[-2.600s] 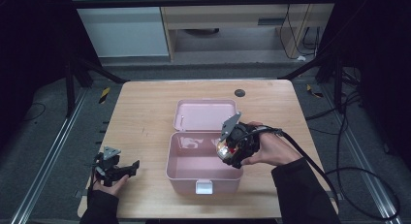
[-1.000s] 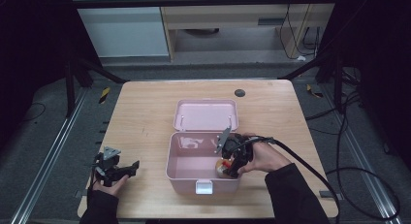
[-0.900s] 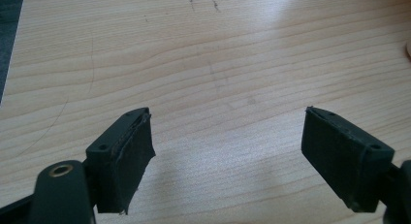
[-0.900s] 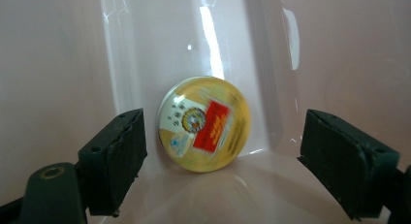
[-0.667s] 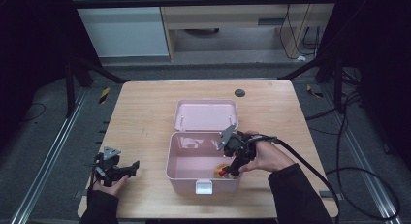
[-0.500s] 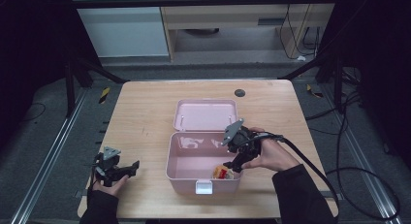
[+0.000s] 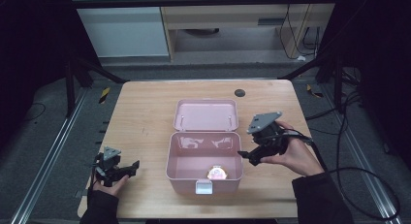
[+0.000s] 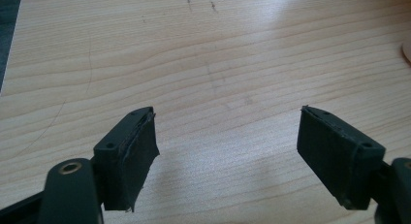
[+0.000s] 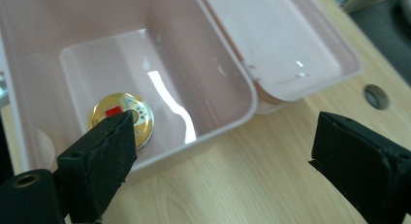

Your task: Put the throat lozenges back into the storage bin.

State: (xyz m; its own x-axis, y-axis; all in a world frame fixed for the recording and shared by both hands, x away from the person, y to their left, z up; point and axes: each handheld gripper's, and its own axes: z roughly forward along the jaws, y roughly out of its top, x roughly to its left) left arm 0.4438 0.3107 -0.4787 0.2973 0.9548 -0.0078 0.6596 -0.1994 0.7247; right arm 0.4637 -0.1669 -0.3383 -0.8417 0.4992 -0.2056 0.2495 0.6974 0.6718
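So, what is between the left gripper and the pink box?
Only bare table. The high view shows nothing between the left gripper and the box.

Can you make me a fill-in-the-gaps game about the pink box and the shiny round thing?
1. The gold round tin lies inside the pink ____.
2. The box lid is ____, lying back flat on the wooden table.
3. The right gripper has its jaws ____, with nothing between them.
4. The left gripper hovers over bare ____.

Missing words: box; open; open; table
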